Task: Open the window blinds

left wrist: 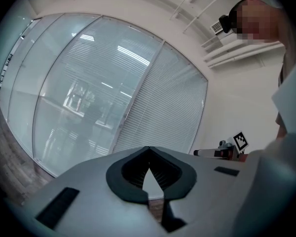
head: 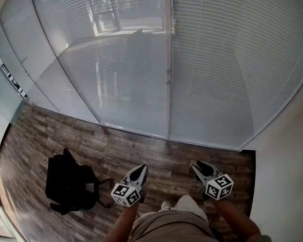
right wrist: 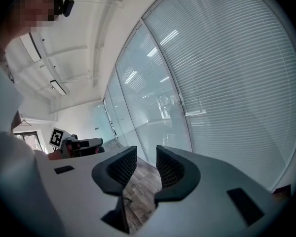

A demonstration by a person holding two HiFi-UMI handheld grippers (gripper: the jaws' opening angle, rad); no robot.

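A person stands on a wood plank floor (head: 141,153), facing a tall glass wall that rises from the floor's far edge. White window blinds (head: 232,59) with thin horizontal slats cover the wall from bottom to top. In the right-hand panel the slats lie flat and shut, forming an even, pale, ribbed sheet. In the panels to the left of a slim upright frame (head: 169,44) the slats are fainter, and bright window shapes show there, possibly reflections on the glass. A small fitting sits partway up the frame, too small to identify.

The left gripper (head: 141,169) is held low in front of the person, well short of the blinds, clenched with its tips meeting on nothing. The right gripper (head: 196,165), beside it, has its jaws spread apart and empty. A black backpack (head: 70,185) lies on the floor toward its left edge.
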